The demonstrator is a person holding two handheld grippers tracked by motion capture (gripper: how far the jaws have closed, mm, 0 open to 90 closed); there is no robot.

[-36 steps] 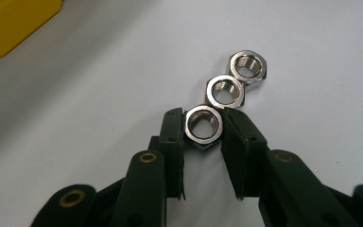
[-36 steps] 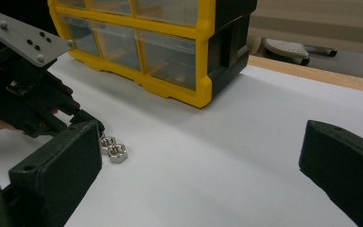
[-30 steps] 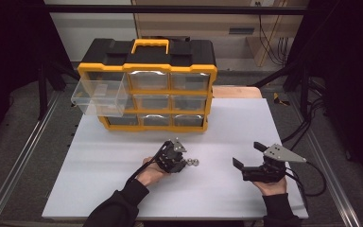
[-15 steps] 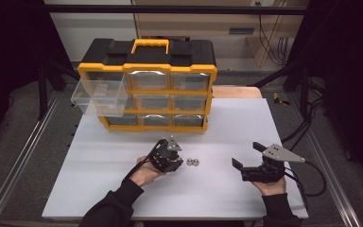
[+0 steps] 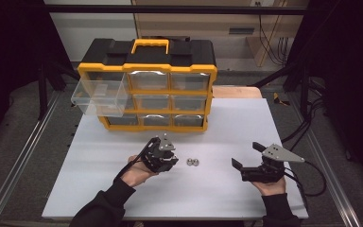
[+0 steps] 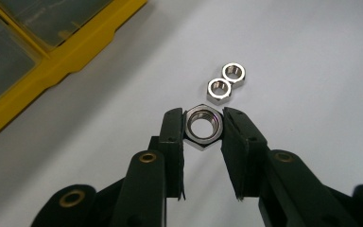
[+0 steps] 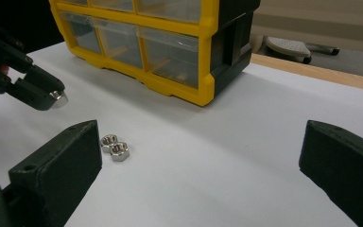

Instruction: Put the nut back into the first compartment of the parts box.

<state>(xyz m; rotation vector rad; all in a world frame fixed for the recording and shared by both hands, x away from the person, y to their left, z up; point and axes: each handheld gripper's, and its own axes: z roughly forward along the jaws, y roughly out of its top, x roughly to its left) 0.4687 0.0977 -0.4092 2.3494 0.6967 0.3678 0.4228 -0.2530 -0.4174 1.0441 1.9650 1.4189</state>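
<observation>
So that it could be carried to the open drawer (image 5: 99, 97), a large nut (image 6: 202, 127) was pinched by the left gripper (image 6: 202, 128); the right gripper (image 7: 198, 156) was held spread.

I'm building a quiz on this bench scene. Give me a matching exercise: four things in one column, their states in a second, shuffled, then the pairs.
Things:
1. large silver hex nut
2. two small silver hex nuts
3. clear plastic drawer
4. right tool

States:
A. pulled out of the yellow and black organiser
B. open, holding nothing
C. clamped in the left tool
D. lying together on the white table

Pairs: 1-C, 2-D, 3-A, 4-B
</observation>
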